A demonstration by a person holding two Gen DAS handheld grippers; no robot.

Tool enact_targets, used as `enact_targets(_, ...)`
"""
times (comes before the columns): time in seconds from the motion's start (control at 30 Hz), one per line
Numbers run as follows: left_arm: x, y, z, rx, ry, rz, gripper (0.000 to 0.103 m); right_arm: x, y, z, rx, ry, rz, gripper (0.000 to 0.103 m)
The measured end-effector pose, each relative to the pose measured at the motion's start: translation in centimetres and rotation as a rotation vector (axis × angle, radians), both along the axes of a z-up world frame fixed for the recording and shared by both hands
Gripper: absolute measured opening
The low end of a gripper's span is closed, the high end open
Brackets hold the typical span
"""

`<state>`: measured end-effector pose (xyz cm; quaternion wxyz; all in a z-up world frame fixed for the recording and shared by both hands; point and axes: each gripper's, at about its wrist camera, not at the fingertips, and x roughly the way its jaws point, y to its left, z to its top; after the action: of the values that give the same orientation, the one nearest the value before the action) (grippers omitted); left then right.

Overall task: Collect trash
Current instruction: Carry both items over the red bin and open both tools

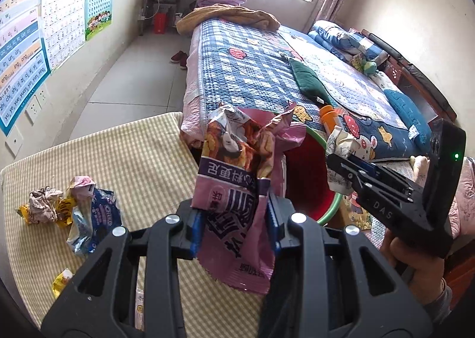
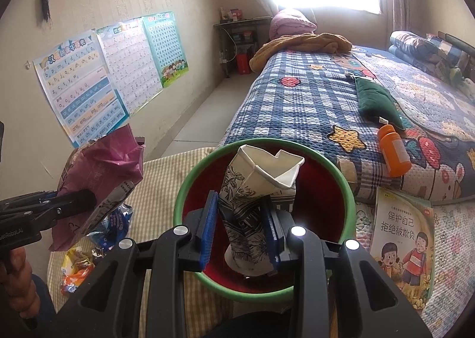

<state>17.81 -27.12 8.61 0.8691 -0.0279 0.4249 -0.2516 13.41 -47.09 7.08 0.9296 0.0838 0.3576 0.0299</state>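
My left gripper (image 1: 236, 219) is shut on a purple snack bag (image 1: 237, 165) and holds it above the checked table edge, beside the red bin with a green rim (image 1: 329, 213). My right gripper (image 2: 242, 228) is shut on a crushed paper cup (image 2: 255, 189) and holds it over the mouth of the bin (image 2: 190, 186). The cup also shows in the left wrist view (image 1: 341, 142), and the purple bag in the right wrist view (image 2: 101, 171). More trash lies on the table: a blue Oreo wrapper (image 1: 98, 216), crumpled paper (image 1: 43, 204) and yellow wrappers (image 1: 63, 210).
A bed with a blue checked quilt (image 2: 297, 106) runs along the right, with an orange bottle (image 2: 394, 151) and a green cushion (image 2: 377, 103) on it. A children's book (image 2: 403, 243) lies right of the bin. Posters (image 2: 89, 85) hang on the left wall.
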Motion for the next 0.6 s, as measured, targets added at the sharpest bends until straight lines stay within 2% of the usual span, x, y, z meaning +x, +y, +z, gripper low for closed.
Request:
enact_targets(0.23, 1.7, -2.9, -1.2, 0.005, 0.024, -0.041, 0.033, 1.1, -1.6, -2.1, 0.023, 0.032, -0.014, 0.029)
enact_targets(0.6, 4.3, -5.3, -2.7, 0.002, 0.053, -0.061, 0.033, 2.4, -3.3, -4.4, 0.051, 0.067, -0.024, 0.029)
